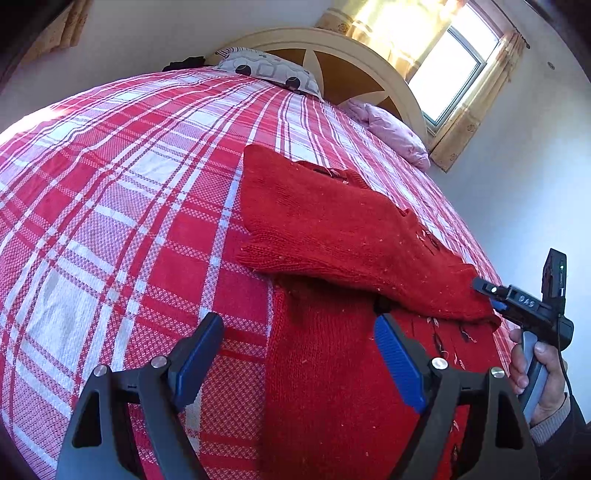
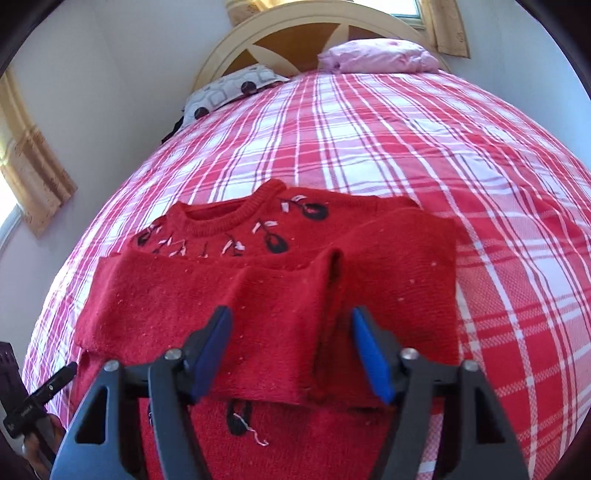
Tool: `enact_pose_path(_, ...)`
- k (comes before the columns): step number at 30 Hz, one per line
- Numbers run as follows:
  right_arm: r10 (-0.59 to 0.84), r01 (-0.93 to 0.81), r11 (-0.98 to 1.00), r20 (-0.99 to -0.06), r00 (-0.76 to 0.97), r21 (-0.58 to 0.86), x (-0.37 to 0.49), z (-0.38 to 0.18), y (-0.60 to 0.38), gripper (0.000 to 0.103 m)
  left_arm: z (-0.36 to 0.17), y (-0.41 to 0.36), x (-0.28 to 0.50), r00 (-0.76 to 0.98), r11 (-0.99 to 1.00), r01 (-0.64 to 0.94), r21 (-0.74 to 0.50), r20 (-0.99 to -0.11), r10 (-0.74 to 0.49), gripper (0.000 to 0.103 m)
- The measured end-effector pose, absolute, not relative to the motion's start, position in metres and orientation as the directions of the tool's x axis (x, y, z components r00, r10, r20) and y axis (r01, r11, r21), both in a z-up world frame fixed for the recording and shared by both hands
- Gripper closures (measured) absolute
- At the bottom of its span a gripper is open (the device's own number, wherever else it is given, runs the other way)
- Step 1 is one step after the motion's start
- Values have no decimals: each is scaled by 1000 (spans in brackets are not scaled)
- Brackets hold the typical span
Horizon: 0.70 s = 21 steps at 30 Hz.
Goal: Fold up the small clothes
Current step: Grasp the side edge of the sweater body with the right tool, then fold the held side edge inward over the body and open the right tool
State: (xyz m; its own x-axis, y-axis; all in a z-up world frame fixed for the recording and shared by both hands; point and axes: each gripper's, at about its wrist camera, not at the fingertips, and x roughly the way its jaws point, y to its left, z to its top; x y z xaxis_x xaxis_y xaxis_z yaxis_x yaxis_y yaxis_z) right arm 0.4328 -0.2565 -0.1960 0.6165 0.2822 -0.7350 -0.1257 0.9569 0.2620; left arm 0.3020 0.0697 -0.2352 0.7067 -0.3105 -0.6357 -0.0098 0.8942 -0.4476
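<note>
My red sweater [image 2: 280, 295] lies flat on the bed [image 2: 406, 140], its neck pointing at the headboard [image 2: 310, 33]. Both sleeves are folded across it. My left claw [image 1: 299, 354] hangs wide apart over its side edge. My right claw [image 2: 291, 350] hangs apart over its bottom.

A home bedroom: a bed [image 2: 406, 140] under a red plaid cover, two pillows [image 2: 376, 55] against an arched headboard [image 2: 295, 26], a curtained window [image 1: 454, 66].
</note>
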Motion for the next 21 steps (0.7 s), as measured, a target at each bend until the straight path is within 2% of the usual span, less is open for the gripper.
enact_pose_path(2, 214, -118, 977, -760, 614, 180, 433, -197, -250, 71, -235, 69, 302, 706, 895, -10, -446, -636, -309, 19)
enact_pose_path(3, 207, -121, 978, -764, 612, 168, 432, -197, -249, 79, -235, 70, 302, 707, 895, -10, -446, -636, -309, 19)
enact_pose_path(4, 221, -127, 975, -770, 598, 182, 433, -198, -250, 92, -235, 70, 302, 707, 894, -10, -449, -635, -311, 19)
enact_pose_path(12, 199, -47, 973, -717, 668, 226, 429, -173, -275, 94, -235, 70, 302, 708, 890, -10, -457, -631, -316, 19)
enact_pose_path(18, 123, -23, 990, -788, 604, 137, 440, -202, -276, 93, -235, 71, 302, 709, 887, -11, -462, -629, -319, 19)
enact_pose_path(21, 139, -13, 986, -782, 608, 166, 435, -208, -283, 92, -235, 70, 301, 709, 886, -11, -464, -629, -320, 19)
